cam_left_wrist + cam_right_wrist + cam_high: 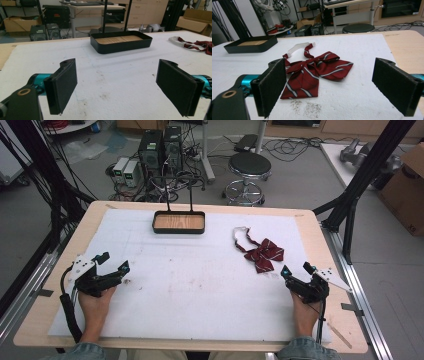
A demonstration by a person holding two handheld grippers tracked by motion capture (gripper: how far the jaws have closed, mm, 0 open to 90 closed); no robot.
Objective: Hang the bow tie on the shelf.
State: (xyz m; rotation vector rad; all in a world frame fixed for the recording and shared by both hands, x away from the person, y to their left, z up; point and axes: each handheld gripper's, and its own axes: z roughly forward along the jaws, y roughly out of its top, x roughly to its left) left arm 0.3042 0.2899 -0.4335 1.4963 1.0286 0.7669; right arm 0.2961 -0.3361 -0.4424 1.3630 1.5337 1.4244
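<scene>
Red striped bow tie (262, 253) lies flat on the table (200, 285), just ahead of the right gripper (296, 270). Both hands rest low, left gripper (114, 261) well apart, jaws spread on both.

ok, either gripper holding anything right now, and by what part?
Nothing is held. The left gripper and the right gripper both have jaws wide apart with nothing between them. The dark red striped fabric bow tie lies flat on the white foam mat, ahead of the right gripper.

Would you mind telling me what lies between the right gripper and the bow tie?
Nothing: in the right gripper view, only bare white mat with some dark specks separates the open right gripper from the bow tie.
</scene>
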